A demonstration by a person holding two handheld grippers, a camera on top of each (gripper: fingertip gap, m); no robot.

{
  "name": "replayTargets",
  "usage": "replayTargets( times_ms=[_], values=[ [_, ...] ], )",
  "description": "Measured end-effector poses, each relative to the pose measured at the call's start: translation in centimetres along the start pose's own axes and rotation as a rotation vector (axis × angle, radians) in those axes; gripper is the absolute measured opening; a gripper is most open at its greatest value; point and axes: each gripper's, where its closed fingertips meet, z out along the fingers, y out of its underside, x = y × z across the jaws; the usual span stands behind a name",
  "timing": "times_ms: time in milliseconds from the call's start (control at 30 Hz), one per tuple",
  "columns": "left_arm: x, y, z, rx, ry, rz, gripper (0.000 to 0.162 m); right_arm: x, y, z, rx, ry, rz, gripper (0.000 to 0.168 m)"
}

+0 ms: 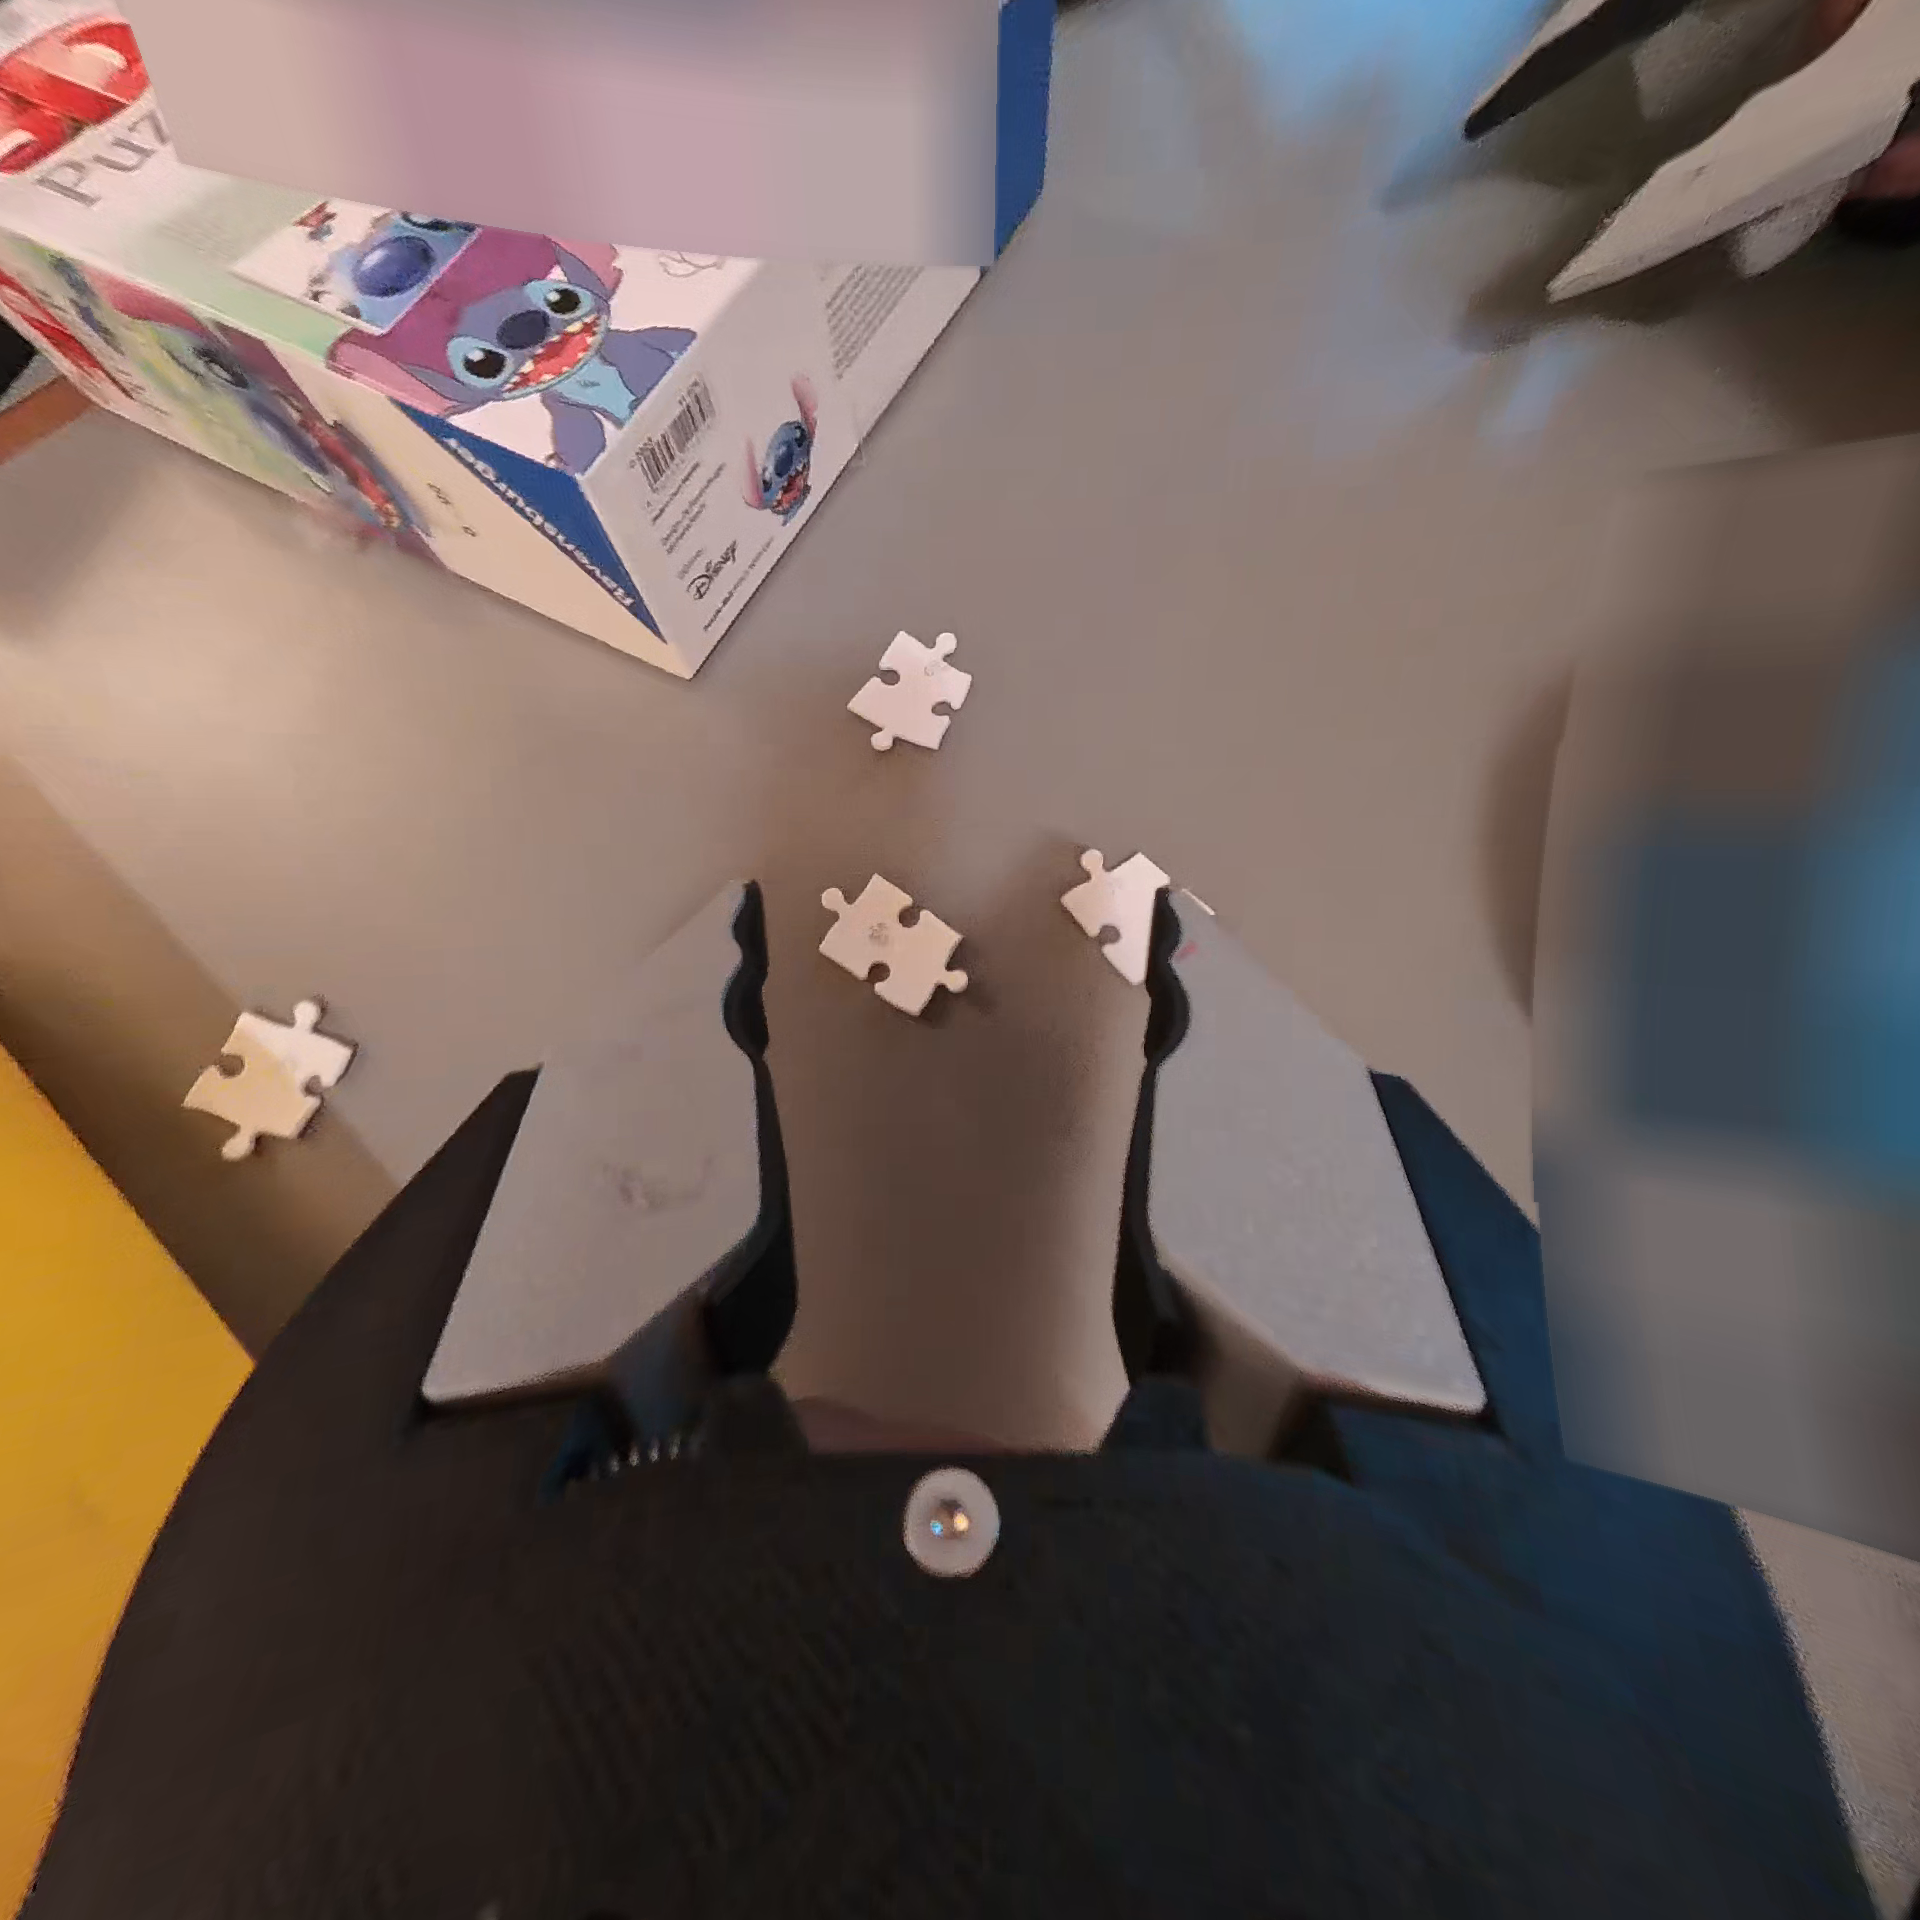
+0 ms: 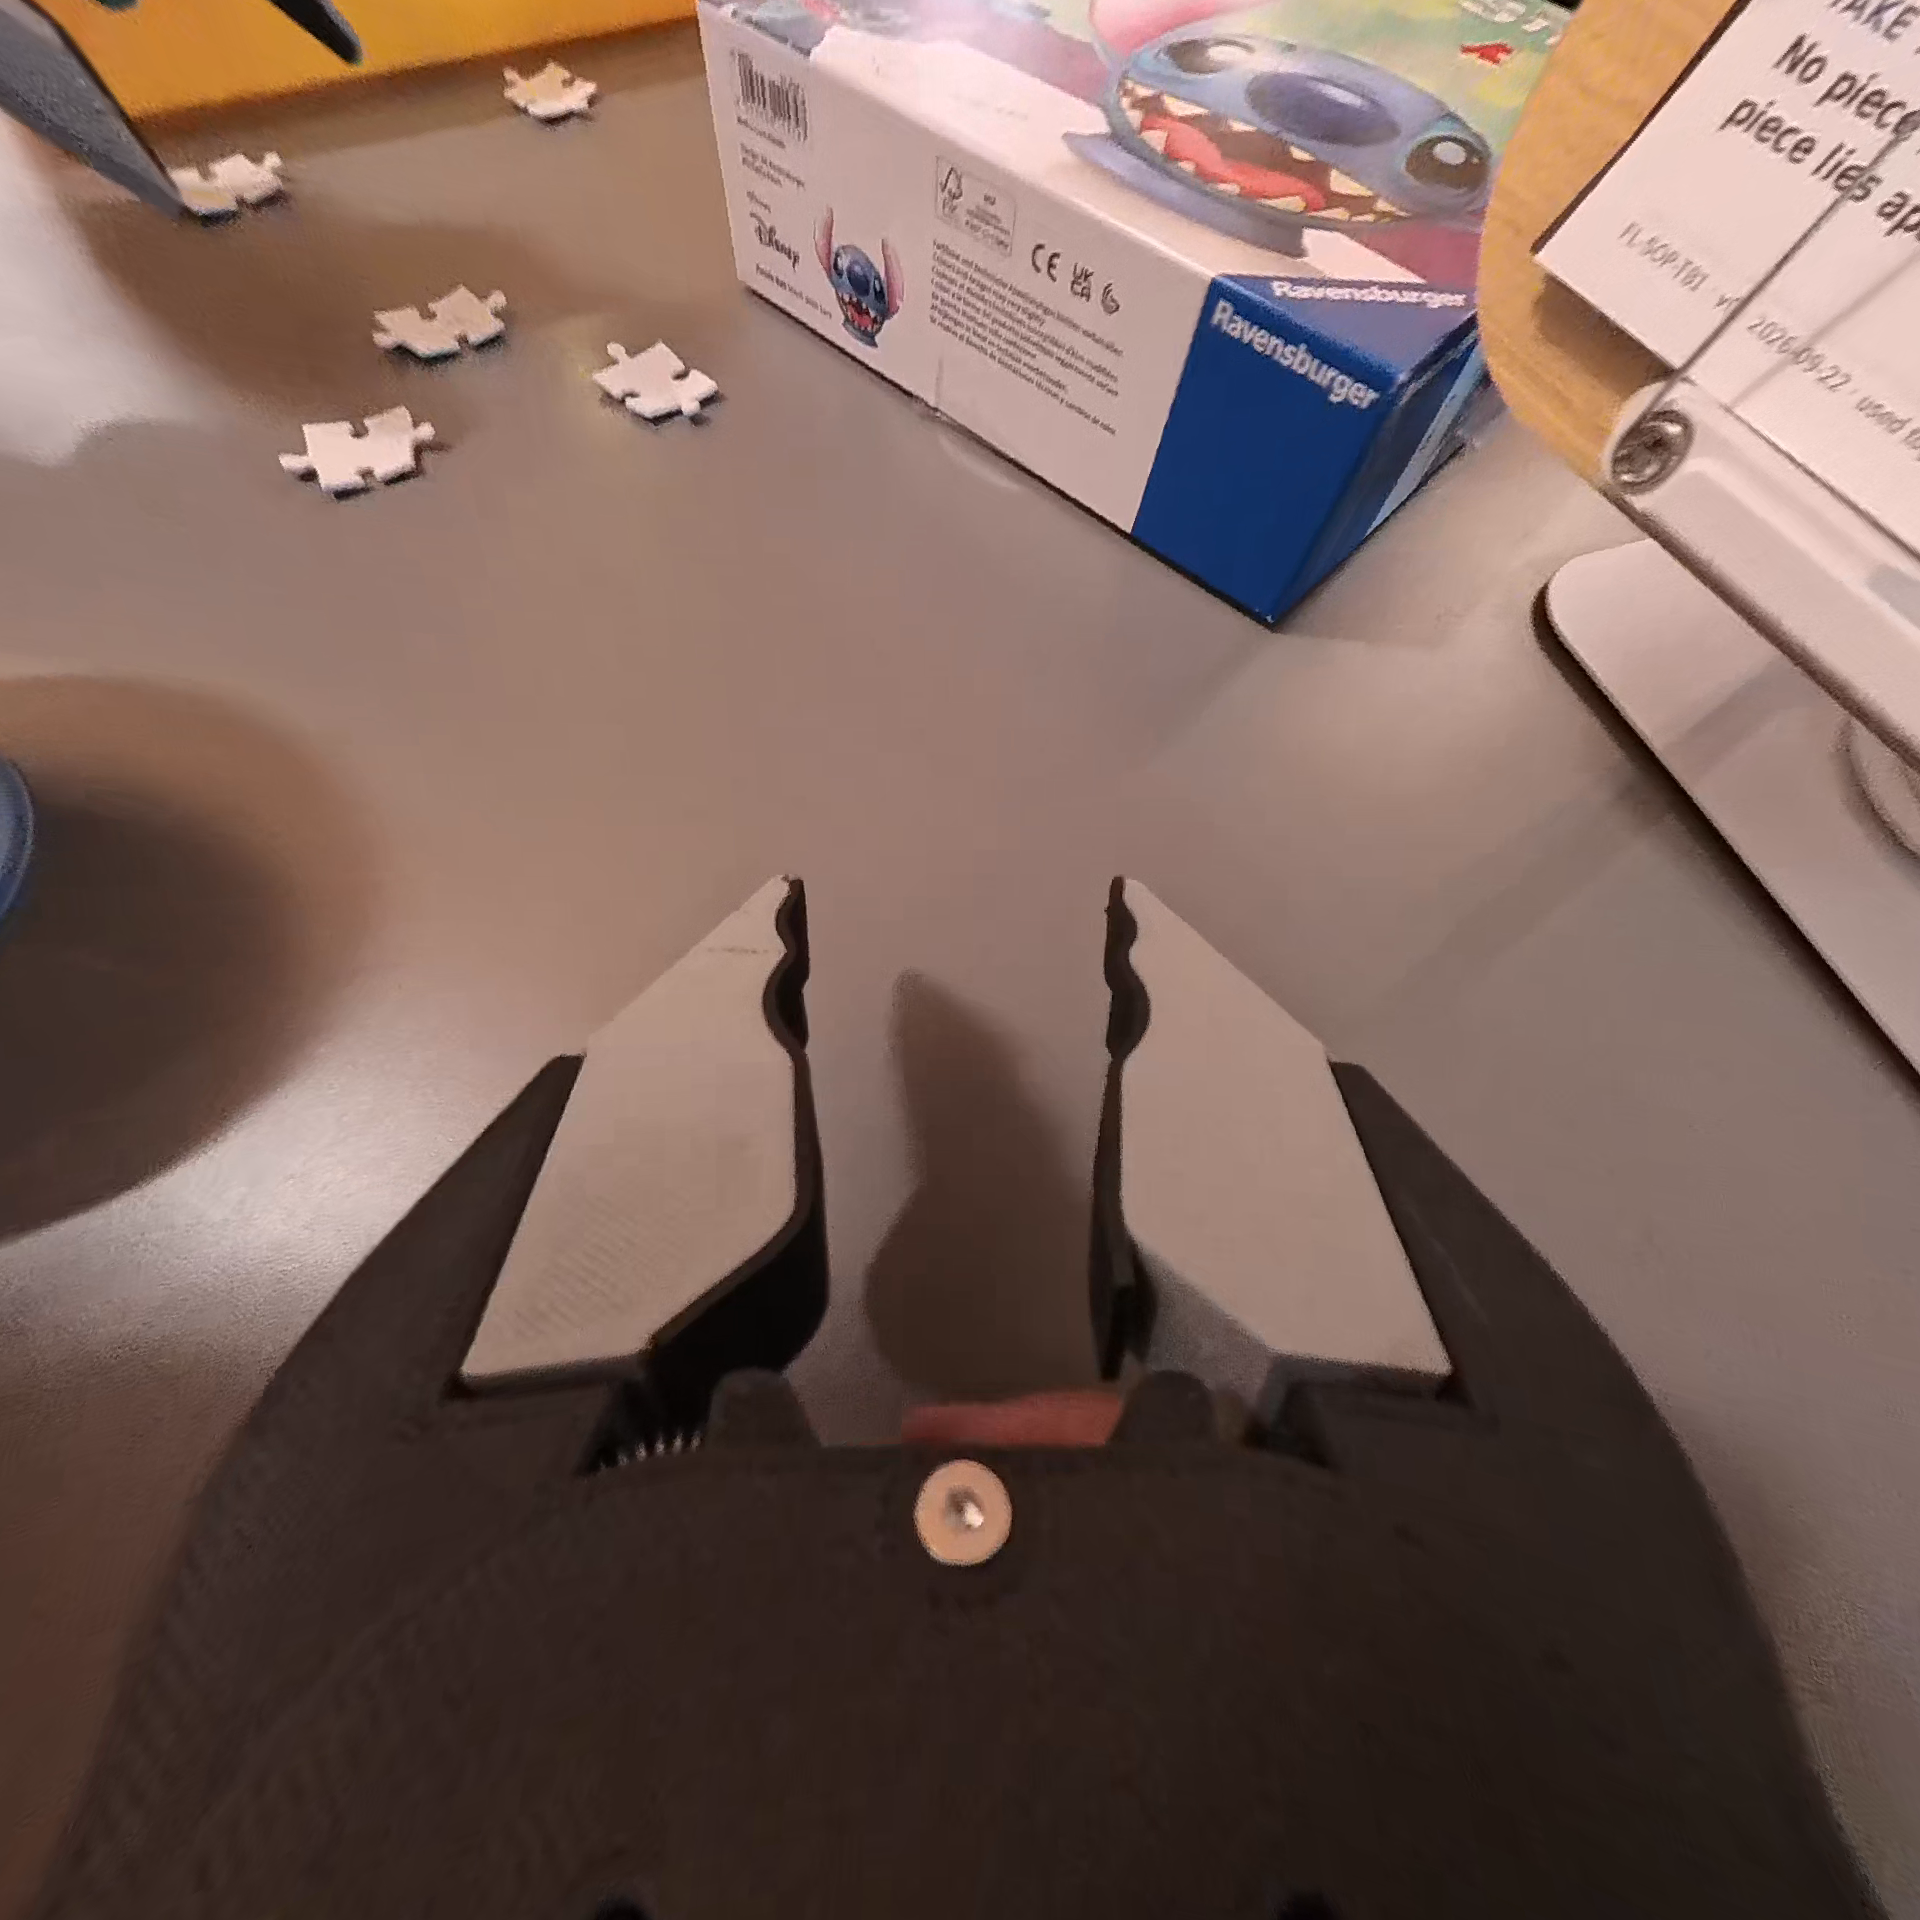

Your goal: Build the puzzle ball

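Several white puzzle pieces lie face down on the grey table (image 1: 1247,623). My left gripper (image 1: 956,914) is open and low over them. One piece (image 1: 894,943) lies between its fingertips, and another (image 1: 1112,904) is partly hidden behind its right finger. A third piece (image 1: 912,691) lies farther ahead and one (image 1: 268,1075) lies to the left. My right gripper (image 2: 954,899) is open and empty over bare table. The pieces show far to its left (image 2: 358,447), with one of the left gripper's fingers (image 2: 94,125) by them.
The puzzle box (image 1: 582,416) stands behind the pieces and also shows in the right wrist view (image 2: 1091,260). A stand holding a printed sheet (image 2: 1766,208) on a white base (image 2: 1683,675) is at the right. A yellow surface (image 1: 94,1351) borders the table. A blue object (image 2: 10,831) sits at the left edge.
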Motion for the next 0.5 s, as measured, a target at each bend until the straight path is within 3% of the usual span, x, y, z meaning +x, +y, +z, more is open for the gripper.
replayTargets(
  times_ms=[333,500],
  values=[
    [-0.7,1.6,1.3,-0.041,-0.028,-0.006,0.064,-1.0,0.2,0.5,-0.003,-0.035,-0.003,0.054],
    [-1.6,2.1,2.0,-0.066,-0.042,0.01,0.052,-1.4,0.3,0.6,-0.011,-0.031,-0.032,0.054]
  ],
)
